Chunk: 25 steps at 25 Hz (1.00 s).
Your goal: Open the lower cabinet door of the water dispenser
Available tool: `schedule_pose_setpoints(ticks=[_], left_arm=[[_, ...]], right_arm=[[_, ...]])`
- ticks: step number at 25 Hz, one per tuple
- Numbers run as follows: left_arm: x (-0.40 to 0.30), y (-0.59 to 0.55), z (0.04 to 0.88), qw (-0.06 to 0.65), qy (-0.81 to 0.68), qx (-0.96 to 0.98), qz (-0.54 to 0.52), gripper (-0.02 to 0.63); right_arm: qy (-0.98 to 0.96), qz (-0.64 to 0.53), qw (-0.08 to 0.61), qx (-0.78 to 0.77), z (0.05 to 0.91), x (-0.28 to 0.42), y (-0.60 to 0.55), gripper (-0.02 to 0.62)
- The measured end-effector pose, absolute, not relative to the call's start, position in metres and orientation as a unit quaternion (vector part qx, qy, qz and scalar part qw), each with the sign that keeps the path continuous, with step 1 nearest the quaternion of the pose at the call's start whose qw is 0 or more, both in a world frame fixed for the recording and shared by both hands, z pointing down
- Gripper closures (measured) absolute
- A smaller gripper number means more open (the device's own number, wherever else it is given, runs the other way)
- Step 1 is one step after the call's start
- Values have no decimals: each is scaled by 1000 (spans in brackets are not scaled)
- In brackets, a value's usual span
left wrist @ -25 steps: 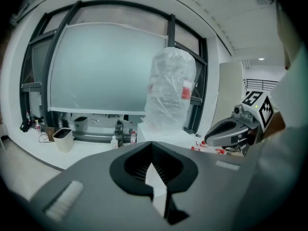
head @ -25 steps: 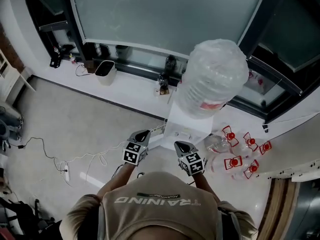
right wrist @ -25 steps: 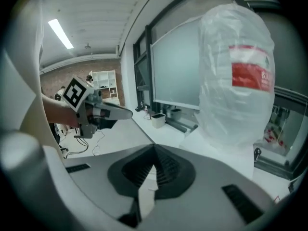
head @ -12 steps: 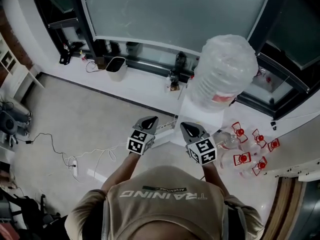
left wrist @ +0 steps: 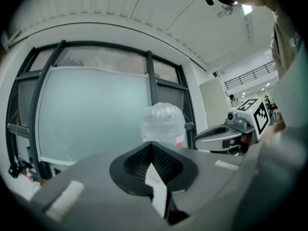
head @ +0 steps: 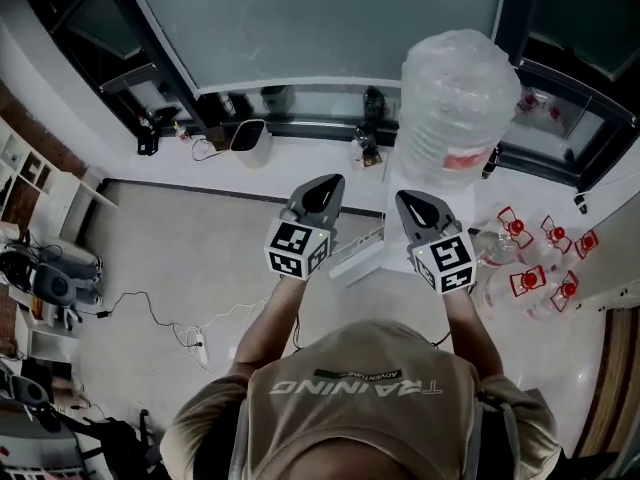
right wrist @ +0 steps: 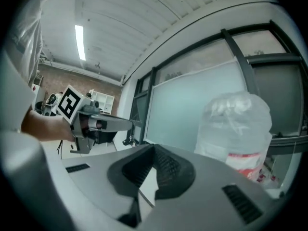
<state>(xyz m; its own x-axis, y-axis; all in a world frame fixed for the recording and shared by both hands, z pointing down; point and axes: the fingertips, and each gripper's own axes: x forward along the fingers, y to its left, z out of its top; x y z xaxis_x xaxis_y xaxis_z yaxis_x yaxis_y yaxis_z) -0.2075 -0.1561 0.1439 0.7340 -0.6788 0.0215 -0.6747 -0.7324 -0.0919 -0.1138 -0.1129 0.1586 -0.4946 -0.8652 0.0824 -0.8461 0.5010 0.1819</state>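
Both tools were clenched and carried nothing: the left gripper (head: 322, 193) showed its ribbed jaws meeting at the tips in its own view, and the right gripper (head: 418, 211) showed the same. They were held level, side by side, near each other but apart, both pointing toward 12 o'clock in the head view.

The water dispenser (head: 362, 256) stood just ahead, a strip of its white body showing between the two grippers. Its big plastic-wrapped bottle (head: 455, 93) sat on top, at about 1 o'clock from the right gripper. From the left gripper view the bottle (left wrist: 162, 124) lay dead ahead at 12 o'clock; from the right gripper view it (right wrist: 236, 129) sat off toward 2 o'clock.

The lower cabinet door itself showed in no view – both cameras looked out at bottle height. By judgement it lay low on the dispenser's front, well beneath the jaws, its long axis presumably upright. The coming move therefore turned on going down, not forward. The right gripper looked slightly nearer the dispenser, though either could reach
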Motion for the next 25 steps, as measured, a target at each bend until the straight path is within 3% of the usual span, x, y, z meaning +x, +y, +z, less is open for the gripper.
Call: schedule_pose_setpoints(ticks=[12,18,25], left_arm=[[-215,-150,130,139,410,-900,-50,614],[-216,-144,146,109,405,-907,-37,614],[-208,-133,171,76,400,-912,-55,614]], right_arm=[[-827,-79,-4,556,124,-94,-104,586],[-830,-53,-2,555,142,-96,-100,586],[-841,-55,59,535,176,-103,-98,586]])
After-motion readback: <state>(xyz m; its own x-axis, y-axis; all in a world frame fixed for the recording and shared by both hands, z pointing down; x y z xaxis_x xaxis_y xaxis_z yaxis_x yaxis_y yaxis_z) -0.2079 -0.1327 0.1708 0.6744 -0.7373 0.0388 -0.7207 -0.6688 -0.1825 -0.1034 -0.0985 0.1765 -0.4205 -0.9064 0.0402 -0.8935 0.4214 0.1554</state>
